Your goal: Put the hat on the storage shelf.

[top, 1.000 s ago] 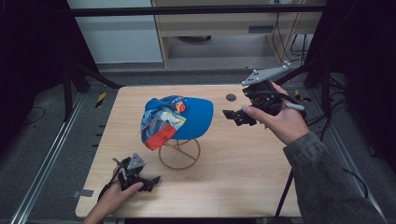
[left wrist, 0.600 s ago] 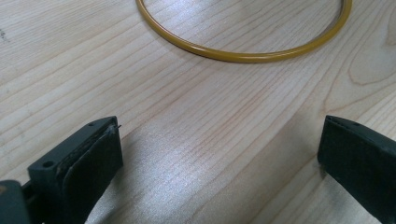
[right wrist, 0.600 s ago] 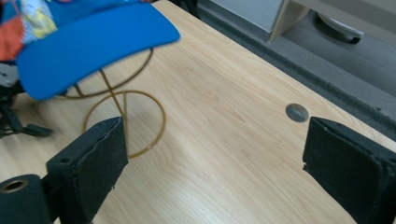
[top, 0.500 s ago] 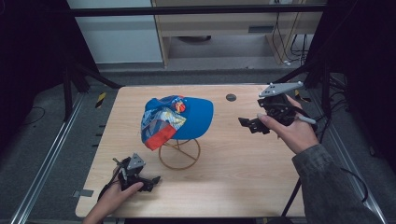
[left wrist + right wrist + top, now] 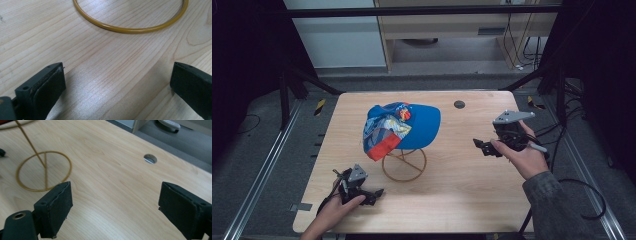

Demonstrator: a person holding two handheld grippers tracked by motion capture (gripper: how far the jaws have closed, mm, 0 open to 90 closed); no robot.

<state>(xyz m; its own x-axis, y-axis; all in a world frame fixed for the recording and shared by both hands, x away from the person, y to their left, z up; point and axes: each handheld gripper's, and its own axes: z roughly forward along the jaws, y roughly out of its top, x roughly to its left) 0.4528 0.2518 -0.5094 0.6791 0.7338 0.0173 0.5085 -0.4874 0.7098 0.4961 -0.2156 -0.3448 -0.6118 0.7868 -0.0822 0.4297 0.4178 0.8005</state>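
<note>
A pale wooden table [image 5: 462, 190] is set inside a dark metal frame, with grey floor around it and cabinets seen beyond. At the left near corner the left gripper [image 5: 371, 192] is held low over the wood, jaws spread wide with nothing between them; in the left gripper view the yellow wire stand's base ring [image 5: 130, 29] is seen just ahead of the black pads [image 5: 48, 86]. At the middle of the table the blue cap [image 5: 404, 126] is draped over the yellow wire stand [image 5: 404, 167], its crown hung toward the left side and its brim stretched out toward the right. The cap's long axis is thus laid roughly across the table. At the right the right gripper [image 5: 484, 148] is held well apart from the cap, jaws pointed leftward at it; they have just been closing a little but are still wide, with nothing between them. By judgement the brim is faced by the right gripper, whereas the stand's base is nearer the left.
</note>
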